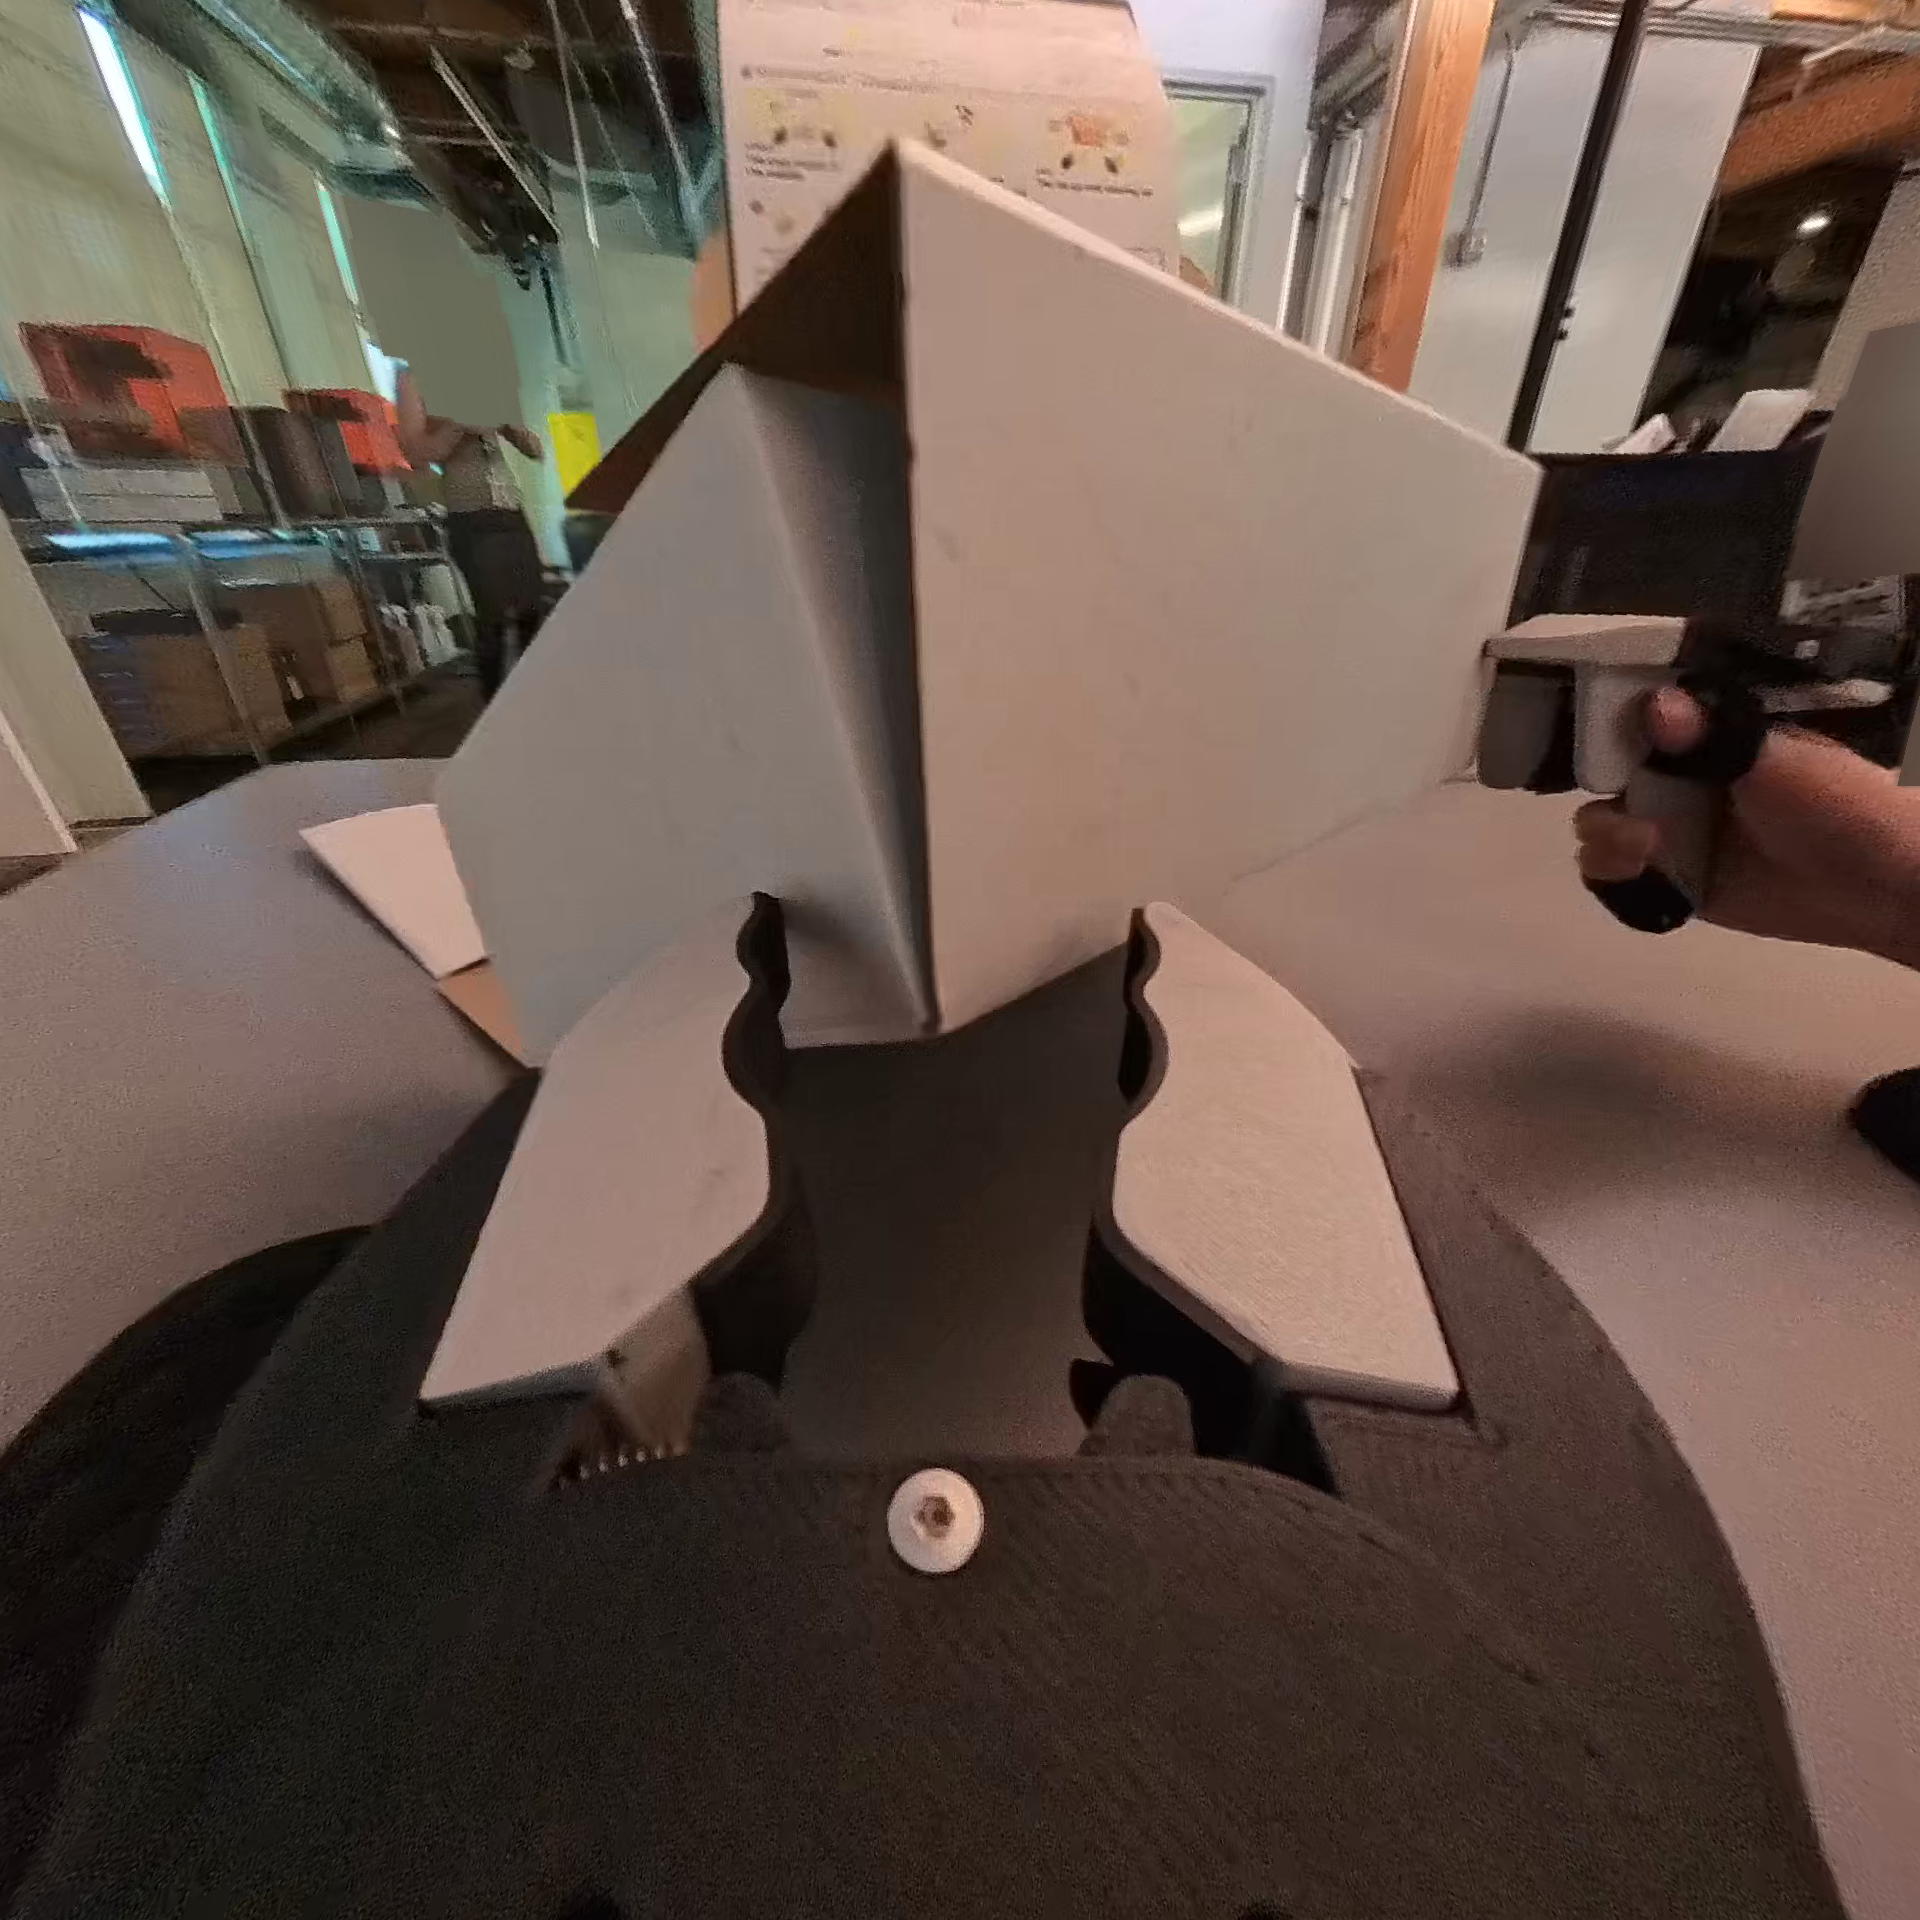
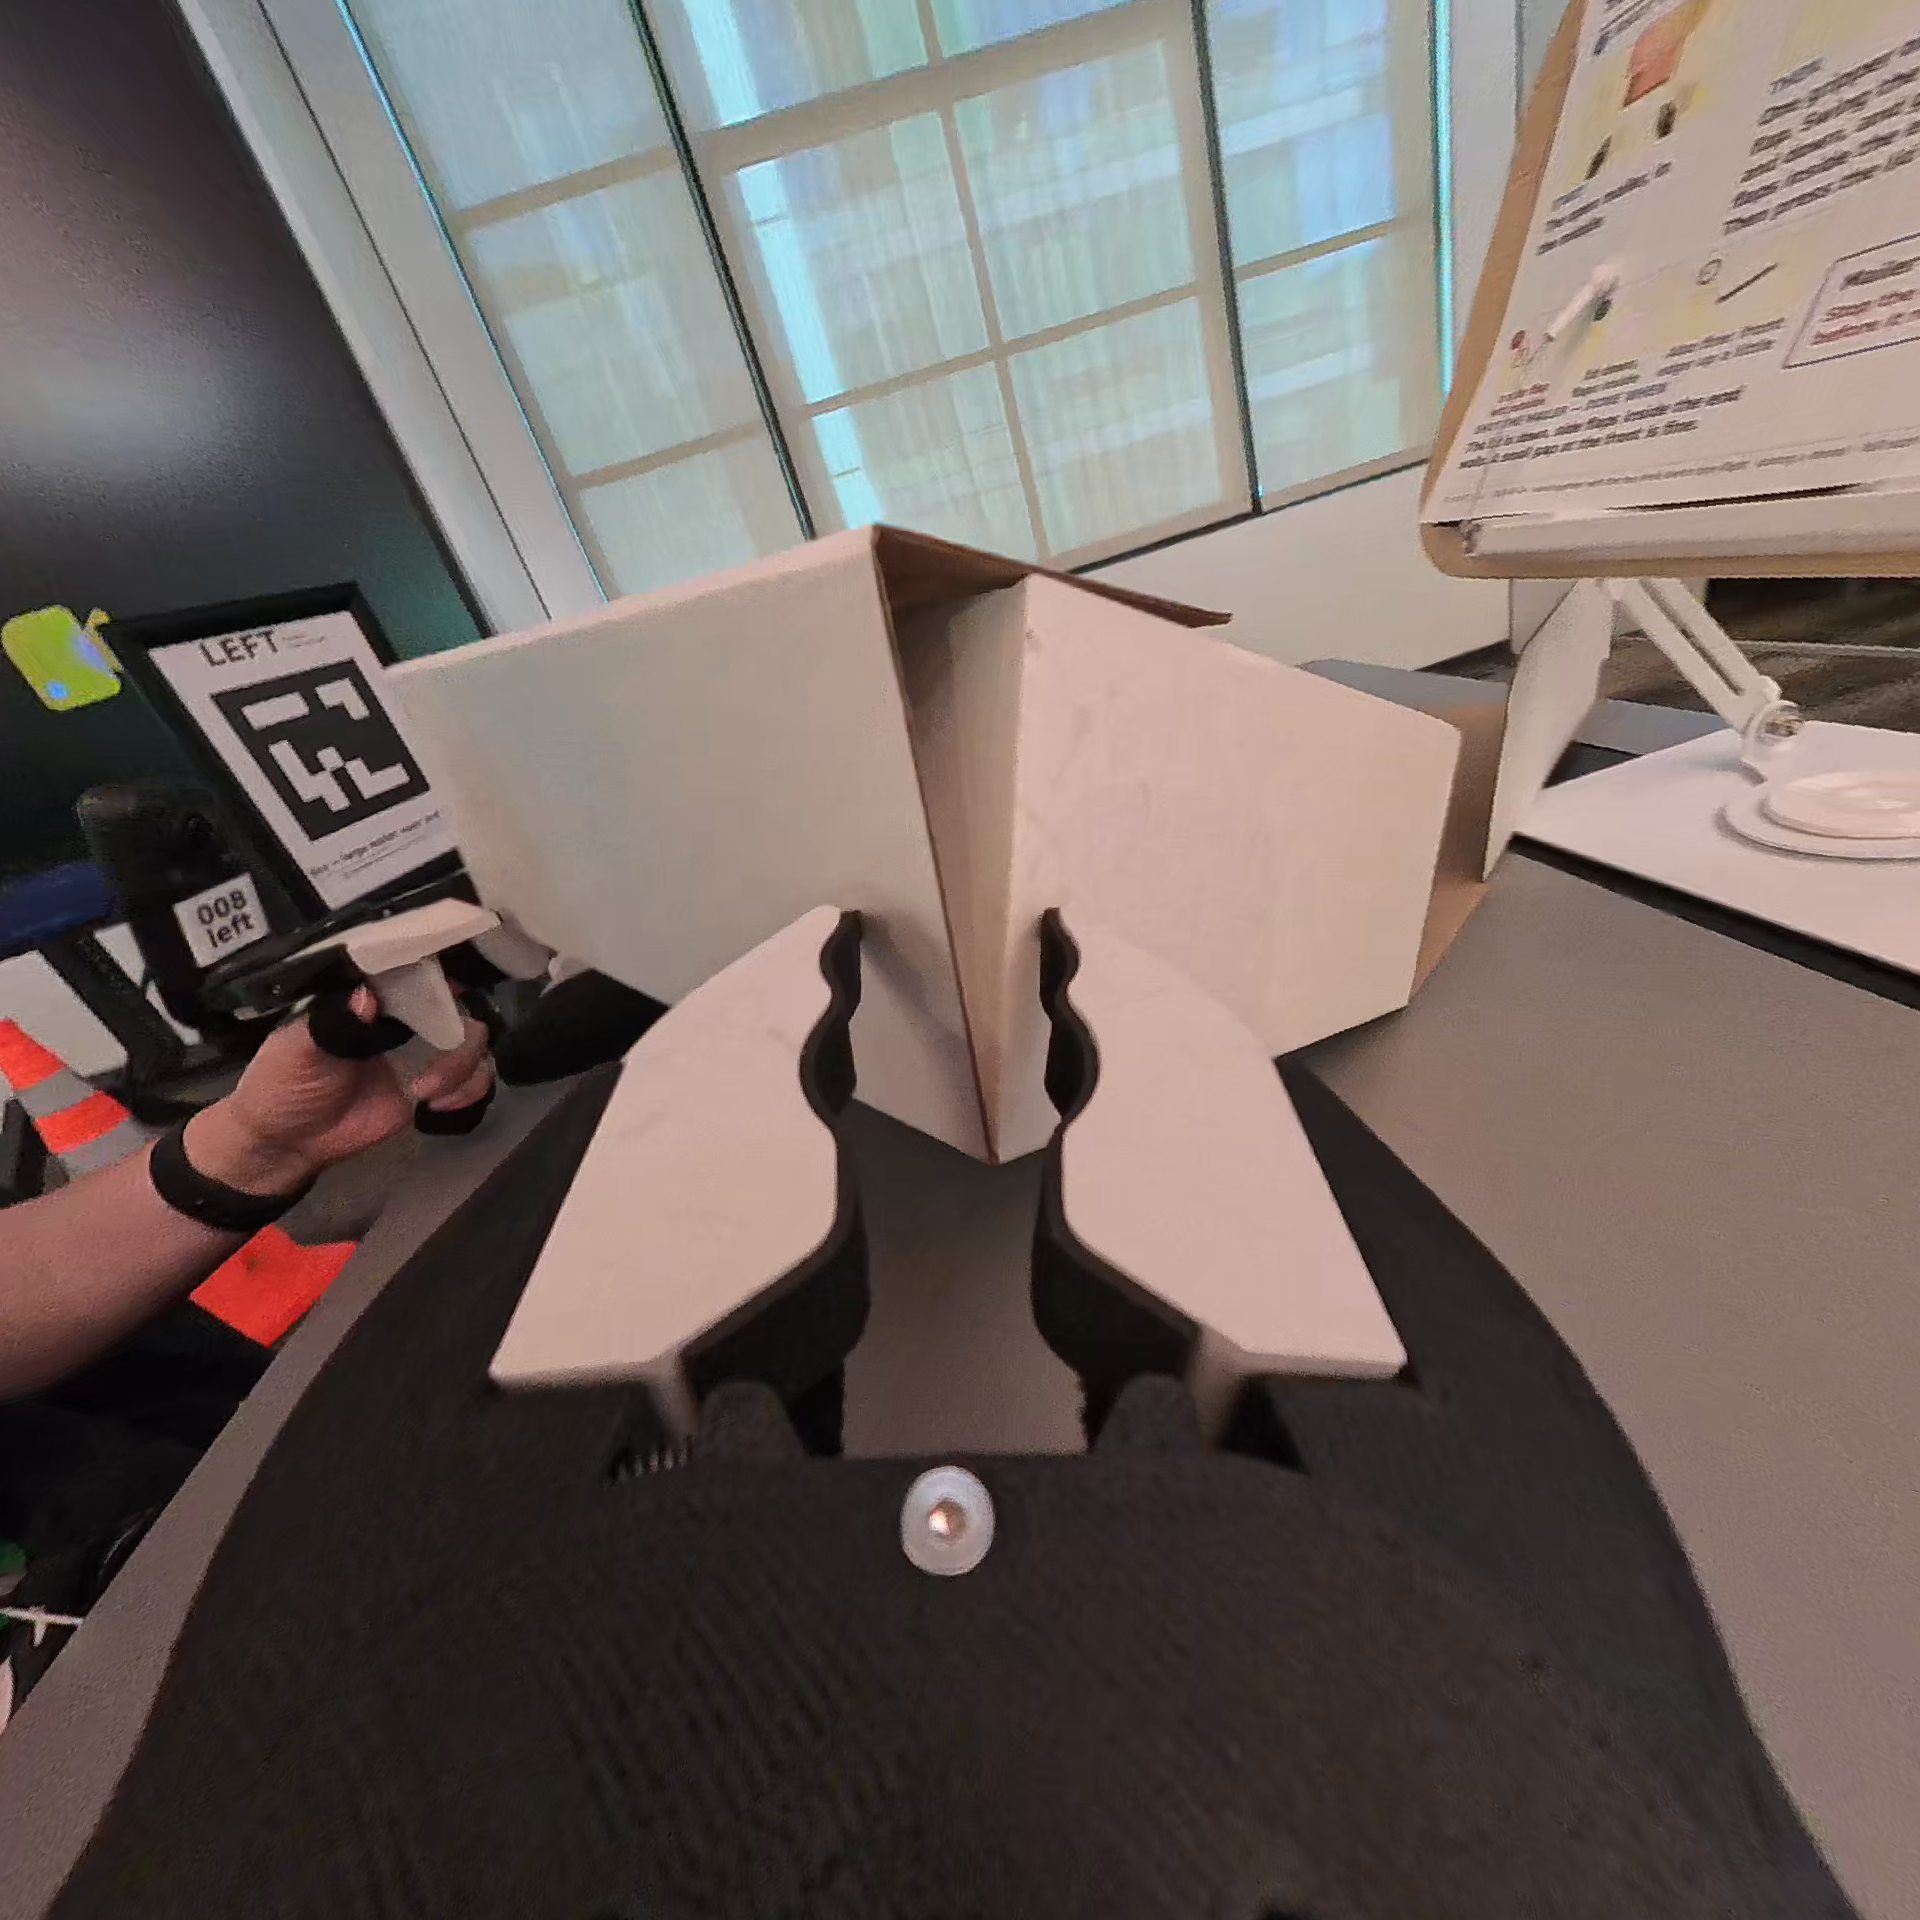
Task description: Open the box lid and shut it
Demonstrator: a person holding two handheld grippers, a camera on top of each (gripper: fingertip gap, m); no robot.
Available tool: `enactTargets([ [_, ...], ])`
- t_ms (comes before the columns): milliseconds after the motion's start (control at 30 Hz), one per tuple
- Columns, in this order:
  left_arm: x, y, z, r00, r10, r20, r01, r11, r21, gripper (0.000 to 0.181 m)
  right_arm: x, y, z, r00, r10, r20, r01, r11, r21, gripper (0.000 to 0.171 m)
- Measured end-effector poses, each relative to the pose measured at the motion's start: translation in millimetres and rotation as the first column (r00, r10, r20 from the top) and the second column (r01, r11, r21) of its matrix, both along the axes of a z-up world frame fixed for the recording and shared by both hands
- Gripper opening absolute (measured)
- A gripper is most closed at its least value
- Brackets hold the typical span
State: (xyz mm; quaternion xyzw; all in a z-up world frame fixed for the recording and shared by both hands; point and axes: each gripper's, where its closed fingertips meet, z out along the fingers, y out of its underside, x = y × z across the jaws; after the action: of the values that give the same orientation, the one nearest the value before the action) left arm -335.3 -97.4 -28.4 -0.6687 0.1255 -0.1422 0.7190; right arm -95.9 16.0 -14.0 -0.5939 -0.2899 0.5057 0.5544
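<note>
A white cardboard box (image 1: pixel 1195 623) stands on the grey table (image 1: pixel 187 1039), one vertical corner pointing at each camera. Brown inner cardboard shows under the lid (image 1: pixel 821 301) at the top edge, so the lid sits a little raised there. My left gripper (image 1: pixel 951 925) is open, its fingers either side of the near bottom corner. My right gripper (image 2: pixel 948 925) is open and straddles the other corner of the box (image 2: pixel 1195 810). Each gripper also shows from the other view, hand-held at the box's ends: the right one (image 1: pixel 1538 707), the left one (image 2: pixel 436 956).
A white sheet (image 1: pixel 384 883) lies under the box at the left. An instruction board (image 2: pixel 1683 260) on a white stand (image 2: pixel 1829 810) rises at the back right. A marker sign (image 2: pixel 312 748) stands behind the left hand. Shelves and a person (image 1: pixel 478 488) are far off.
</note>
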Motion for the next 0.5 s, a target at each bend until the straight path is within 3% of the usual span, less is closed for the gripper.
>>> enactTargets([
  [67,1,-2,4,0.995,-0.052,0.087,0.055,0.998,-0.028,0.05,5,2,0,1.0,0.01,-0.02,-0.011,1.0,-0.018,0.033],
  [167,-2,0,10,0.98,-0.05,0.193,0.056,0.998,-0.028,0.053,3,0,-2,0.999,0.035,-0.011,-0.035,0.999,-0.016,0.032],
  [267,-4,4,10,0.987,0.007,0.161,-0.005,1.0,-0.013,0.059,-1,-2,-2,0.999,0.044,0.005,-0.044,0.999,-0.004,0.033],
  [500,-11,5,5,0.983,0.019,0.181,-0.016,1.0,-0.021,0.056,-5,0,4,0.994,0.099,0.05,-0.1,0.995,0.016,0.036],
])
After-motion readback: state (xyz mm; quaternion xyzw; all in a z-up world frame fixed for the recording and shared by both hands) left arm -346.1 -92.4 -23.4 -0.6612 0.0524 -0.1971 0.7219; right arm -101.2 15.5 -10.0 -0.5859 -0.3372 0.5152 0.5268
